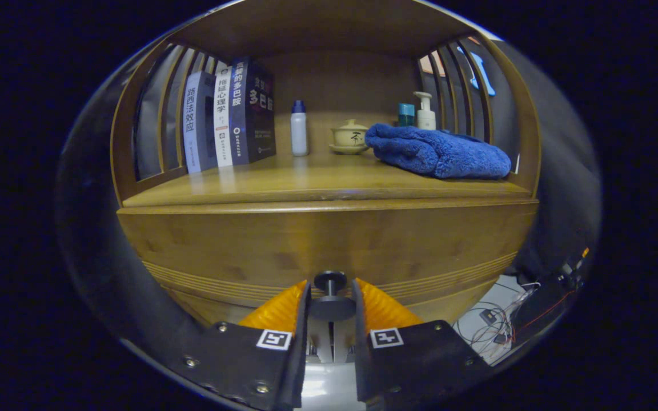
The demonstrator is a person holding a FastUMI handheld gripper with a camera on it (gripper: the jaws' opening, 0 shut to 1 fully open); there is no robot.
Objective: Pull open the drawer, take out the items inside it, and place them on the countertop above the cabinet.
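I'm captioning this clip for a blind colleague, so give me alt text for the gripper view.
The claw sits with its fingers on either side of the dark round drawer knob on a closed wooden cabinet drawer. On the countertop above stand four books, a white bottle, a lidded ceramic cup, a pump bottle and a blue towel.

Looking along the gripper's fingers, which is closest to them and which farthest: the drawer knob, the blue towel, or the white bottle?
1. Drawer knob, between the gripper's fingers.
2. Blue towel, on the shelf above, to the right.
3. White bottle, farther back beside the books.
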